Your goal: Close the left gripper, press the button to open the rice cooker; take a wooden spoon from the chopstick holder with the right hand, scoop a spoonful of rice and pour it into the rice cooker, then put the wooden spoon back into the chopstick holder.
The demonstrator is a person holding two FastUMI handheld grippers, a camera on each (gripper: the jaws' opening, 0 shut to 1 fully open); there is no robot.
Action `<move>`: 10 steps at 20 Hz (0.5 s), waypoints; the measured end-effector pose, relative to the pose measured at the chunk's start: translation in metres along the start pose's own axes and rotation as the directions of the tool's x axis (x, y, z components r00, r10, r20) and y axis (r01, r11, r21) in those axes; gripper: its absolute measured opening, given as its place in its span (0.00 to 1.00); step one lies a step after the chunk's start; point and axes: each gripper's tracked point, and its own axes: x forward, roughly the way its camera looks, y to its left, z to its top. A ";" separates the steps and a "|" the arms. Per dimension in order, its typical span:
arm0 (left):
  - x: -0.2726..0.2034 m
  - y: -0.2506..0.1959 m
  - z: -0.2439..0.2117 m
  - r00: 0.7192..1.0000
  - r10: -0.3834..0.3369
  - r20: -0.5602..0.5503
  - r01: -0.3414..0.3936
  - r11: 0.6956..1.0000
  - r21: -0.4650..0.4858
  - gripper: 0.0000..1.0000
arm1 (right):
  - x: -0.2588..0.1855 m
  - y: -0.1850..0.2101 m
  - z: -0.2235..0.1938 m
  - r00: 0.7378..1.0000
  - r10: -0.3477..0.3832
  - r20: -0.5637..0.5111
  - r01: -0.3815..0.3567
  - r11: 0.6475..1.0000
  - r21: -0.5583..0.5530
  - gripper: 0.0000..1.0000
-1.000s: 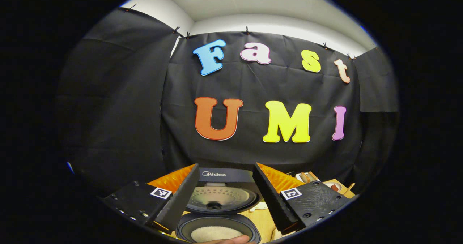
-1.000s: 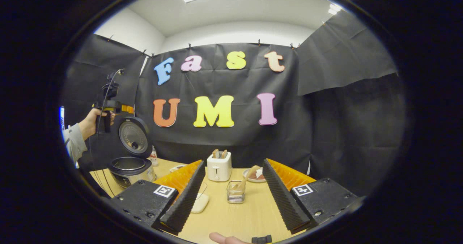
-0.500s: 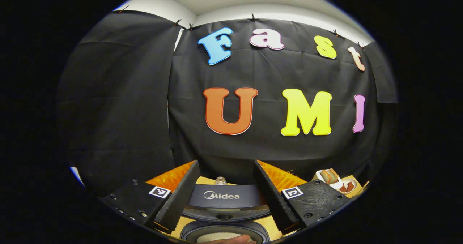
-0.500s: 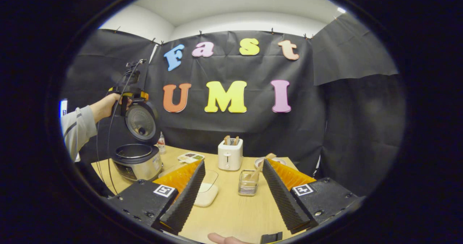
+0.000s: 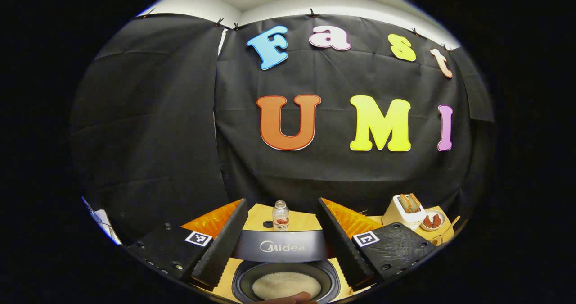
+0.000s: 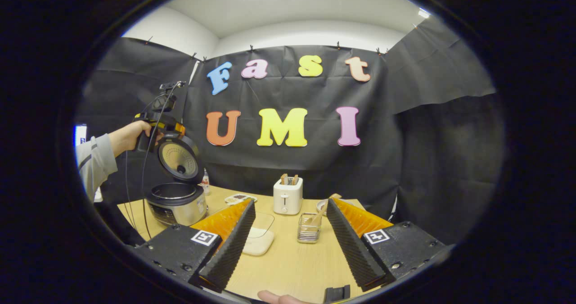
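Left gripper (image 5: 281, 243): lower centre of the left gripper view, jaws spread wide, nothing between them; seen also at upper left of the right gripper view, held in a hand (image 6: 130, 135) with a grey sleeve, above the cooker's lid.
Right gripper (image 6: 290, 238): bottom of the right gripper view, jaws wide apart, empty, over the table (image 6: 288, 268).
Rice cooker (image 6: 177, 200): left of the right gripper view, on the table's left end, lid (image 6: 180, 160) standing up and open; in the left gripper view the lid's dark edge runs between the fingers, with the inner pot below it at bottom centre.
Rice in cooker (image 5: 286, 285): pale layer in the pot, bottom centre of the left gripper view.
Rice container (image 6: 258, 236): clear box with white rice, just beyond the right gripper's left finger, partly hidden by it.
Chopstick holder (image 6: 309, 227): clear wire-like rack, centre of the right gripper view, between the fingers but farther off.
Wooden spoon (image 6: 320, 211): standing tilted in the holder, leaning to the right.
Toaster (image 6: 288, 195): white, behind the holder, bread in its slots.
Plate (image 6: 321, 203): right of the toaster, partly hidden.
Bottle (image 5: 281, 215): small, clear, behind the cooker in the left gripper view.
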 end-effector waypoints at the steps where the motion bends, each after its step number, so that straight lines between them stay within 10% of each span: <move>1: -0.005 0.000 -0.008 1.000 0.000 -0.013 0.000 1.000 0.003 0.99 | -0.003 0.003 0.004 1.000 0.003 0.010 -0.003 1.000 0.009 1.00; 10: -0.046 -0.006 -0.086 0.977 -0.040 -0.210 0.041 0.999 -0.004 0.98 | -0.038 0.029 0.028 0.994 0.061 0.085 -0.061 0.998 -0.004 1.00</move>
